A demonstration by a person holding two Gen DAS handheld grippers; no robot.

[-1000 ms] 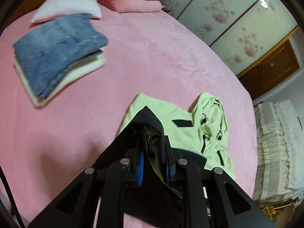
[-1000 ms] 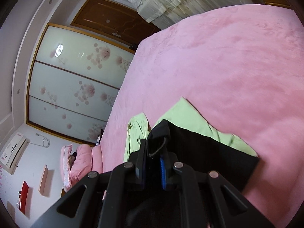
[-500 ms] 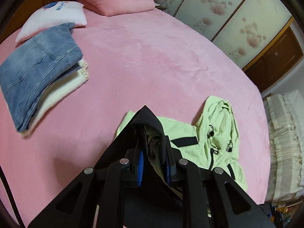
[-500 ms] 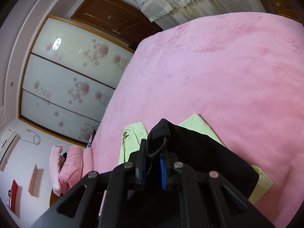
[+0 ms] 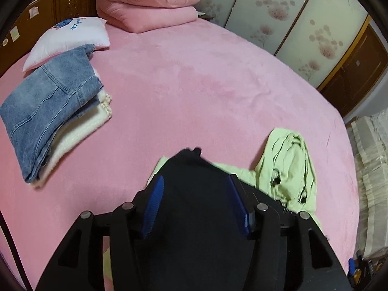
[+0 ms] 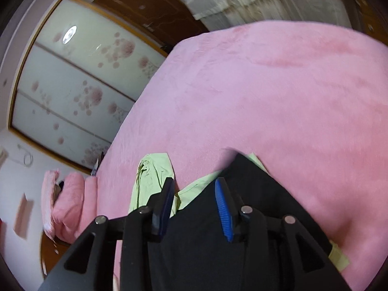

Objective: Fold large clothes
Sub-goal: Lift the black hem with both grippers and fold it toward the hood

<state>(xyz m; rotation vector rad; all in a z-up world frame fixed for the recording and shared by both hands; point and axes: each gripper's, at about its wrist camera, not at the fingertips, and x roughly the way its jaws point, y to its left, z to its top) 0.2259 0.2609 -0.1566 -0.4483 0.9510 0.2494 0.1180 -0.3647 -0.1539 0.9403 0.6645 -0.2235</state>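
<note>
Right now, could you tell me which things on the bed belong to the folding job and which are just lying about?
In the job:
- green and black jacket, black part folded over the green
- left gripper and right gripper, jaws just opened, pads off the cloth

Lying about:
- folded jeans on a cream garment
- white pillow
- pink quilt

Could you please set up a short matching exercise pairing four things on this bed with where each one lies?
Things:
1. folded jeans
2. white pillow
3. pink quilt
4. green hood

Places:
A. against the headboard, folded
B. on a cream garment
C. beside the black part of the jacket
D. just behind the jeans

Pairs: 1-B, 2-D, 3-A, 4-C
</note>
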